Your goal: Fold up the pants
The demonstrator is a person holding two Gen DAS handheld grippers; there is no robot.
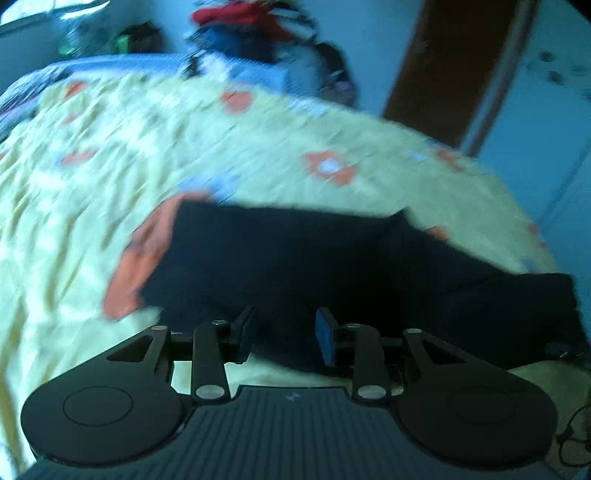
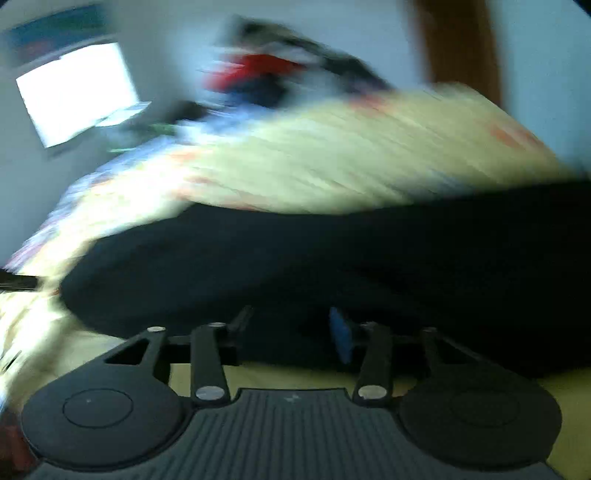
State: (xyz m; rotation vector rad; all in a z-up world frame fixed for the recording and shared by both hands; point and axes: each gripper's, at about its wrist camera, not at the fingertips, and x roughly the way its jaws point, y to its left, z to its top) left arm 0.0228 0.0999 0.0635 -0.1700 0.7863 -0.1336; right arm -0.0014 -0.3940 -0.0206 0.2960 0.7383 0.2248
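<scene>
Black pants (image 1: 295,258) lie on a bed with a pale yellow cover with orange flowers (image 1: 184,140). In the left wrist view they stretch from the middle to the right edge. My left gripper (image 1: 284,332) is open, its fingers just above the near edge of the pants, holding nothing. In the right wrist view the pants (image 2: 332,258) fill the middle, blurred. My right gripper (image 2: 288,332) is open over the near edge of the dark cloth, empty.
A pile of red, blue and dark clothes (image 1: 251,26) sits at the far end of the bed. A brown door (image 1: 450,66) stands at the back right. A bright window (image 2: 77,92) shows on the left wall. Both views are motion-blurred.
</scene>
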